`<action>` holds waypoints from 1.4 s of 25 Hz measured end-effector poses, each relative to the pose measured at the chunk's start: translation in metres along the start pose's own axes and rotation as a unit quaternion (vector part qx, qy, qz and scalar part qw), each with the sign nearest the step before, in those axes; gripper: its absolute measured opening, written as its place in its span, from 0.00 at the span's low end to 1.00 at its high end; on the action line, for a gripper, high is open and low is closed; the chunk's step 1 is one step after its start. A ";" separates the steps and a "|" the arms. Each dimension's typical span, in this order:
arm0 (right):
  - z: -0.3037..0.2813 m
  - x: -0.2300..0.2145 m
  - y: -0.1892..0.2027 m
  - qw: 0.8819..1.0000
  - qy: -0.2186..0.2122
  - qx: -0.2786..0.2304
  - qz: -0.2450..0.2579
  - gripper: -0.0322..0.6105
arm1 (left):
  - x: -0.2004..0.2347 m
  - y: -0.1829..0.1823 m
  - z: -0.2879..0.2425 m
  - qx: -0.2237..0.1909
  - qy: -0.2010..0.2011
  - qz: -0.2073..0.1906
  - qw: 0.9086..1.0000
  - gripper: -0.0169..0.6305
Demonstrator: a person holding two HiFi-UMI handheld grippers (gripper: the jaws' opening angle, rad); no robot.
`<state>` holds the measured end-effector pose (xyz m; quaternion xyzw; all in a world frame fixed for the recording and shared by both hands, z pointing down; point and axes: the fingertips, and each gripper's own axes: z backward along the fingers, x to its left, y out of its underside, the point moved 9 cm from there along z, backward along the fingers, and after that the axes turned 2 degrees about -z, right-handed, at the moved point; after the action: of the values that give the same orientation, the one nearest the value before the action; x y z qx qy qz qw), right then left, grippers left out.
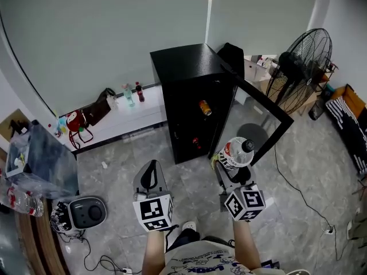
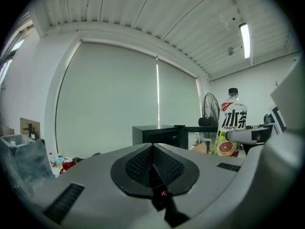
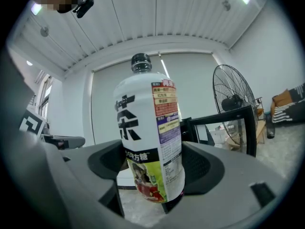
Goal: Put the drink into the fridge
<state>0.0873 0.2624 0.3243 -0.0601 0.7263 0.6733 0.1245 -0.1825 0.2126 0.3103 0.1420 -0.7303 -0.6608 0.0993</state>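
Observation:
A white-labelled drink bottle (image 1: 235, 152) with a black cap stands upright between the jaws of my right gripper (image 1: 231, 166), which is shut on its lower body; the bottle (image 3: 150, 147) fills the middle of the right gripper view. The small black fridge (image 1: 189, 90) stands just ahead of the bottle, its glass door (image 1: 261, 113) swung open to the right, with a can (image 1: 205, 107) on a shelf inside. My left gripper (image 1: 149, 179) hangs to the left of the fridge front, jaws shut and holding nothing. The left gripper view shows the bottle (image 2: 230, 128) off to its right.
A standing fan (image 1: 299, 70) is behind the open door, with a cable trailing over the floor. A low white bench (image 1: 123, 122) with bottles and a bag runs left of the fridge. A round appliance (image 1: 86, 212) and a clear bin (image 1: 40, 162) sit at the left.

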 end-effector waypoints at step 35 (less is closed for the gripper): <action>-0.189 -0.052 0.014 0.997 -0.056 0.049 0.004 0.61 | 0.015 0.018 -0.163 0.033 -0.034 0.001 0.999 0.03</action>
<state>0.1151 0.0719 0.3635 -0.0135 0.7504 0.6397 0.1655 -0.1439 0.0565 0.3445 0.1220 -0.7548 -0.6406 0.0706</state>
